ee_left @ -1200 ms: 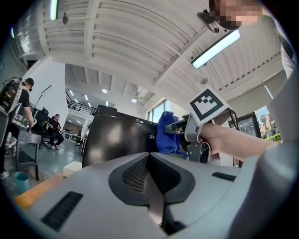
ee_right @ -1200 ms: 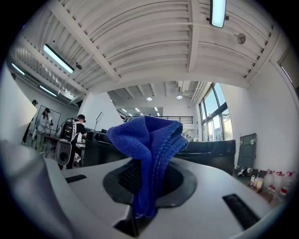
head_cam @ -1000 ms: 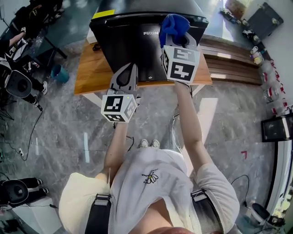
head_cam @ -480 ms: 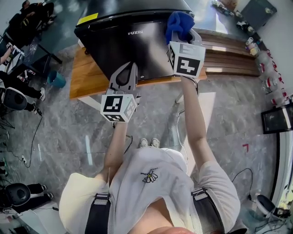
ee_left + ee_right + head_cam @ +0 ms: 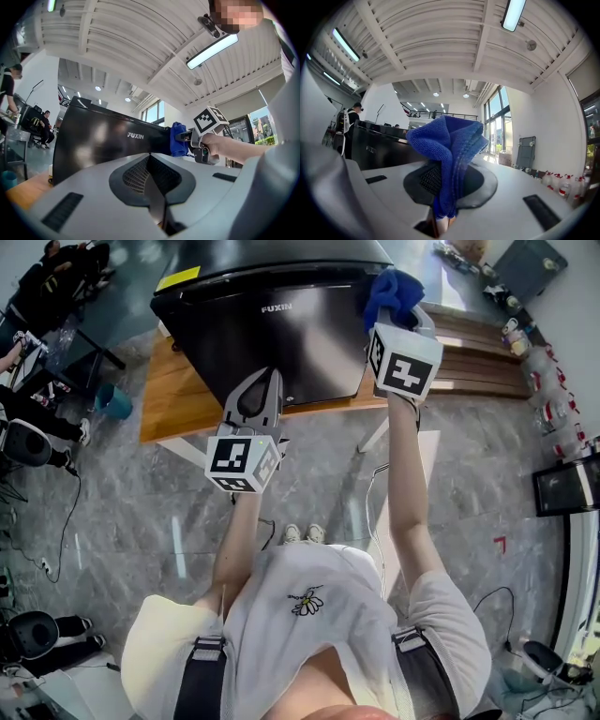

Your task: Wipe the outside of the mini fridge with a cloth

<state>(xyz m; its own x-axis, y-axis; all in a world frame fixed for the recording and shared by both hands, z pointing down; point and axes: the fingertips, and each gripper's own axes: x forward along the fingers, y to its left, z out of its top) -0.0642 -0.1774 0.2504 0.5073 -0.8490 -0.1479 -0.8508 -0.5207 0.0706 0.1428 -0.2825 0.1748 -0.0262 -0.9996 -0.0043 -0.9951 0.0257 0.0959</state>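
The black mini fridge (image 5: 272,324), marked FUXIN, stands on a wooden table (image 5: 173,399). My right gripper (image 5: 398,320) is shut on a bunched blue cloth (image 5: 392,292) and holds it against the fridge's upper right corner. In the right gripper view the cloth (image 5: 450,150) covers the jaws, with the fridge (image 5: 379,147) to its left. My left gripper (image 5: 265,381) hovers before the lower front of the fridge, shut and holding nothing. The left gripper view shows the fridge door (image 5: 103,140), the cloth (image 5: 178,139) at the door's right edge, and my left gripper (image 5: 149,159).
A slatted wooden bench (image 5: 478,352) runs to the right of the table. A blue bucket (image 5: 117,401) and desks with seated people (image 5: 23,324) are at the left. Cables (image 5: 66,512) trail over the grey marble floor. A dark screen (image 5: 562,488) stands at far right.
My right gripper has carried the cloth rightward along the fridge's top front edge to its right corner. The left gripper has stayed almost still.
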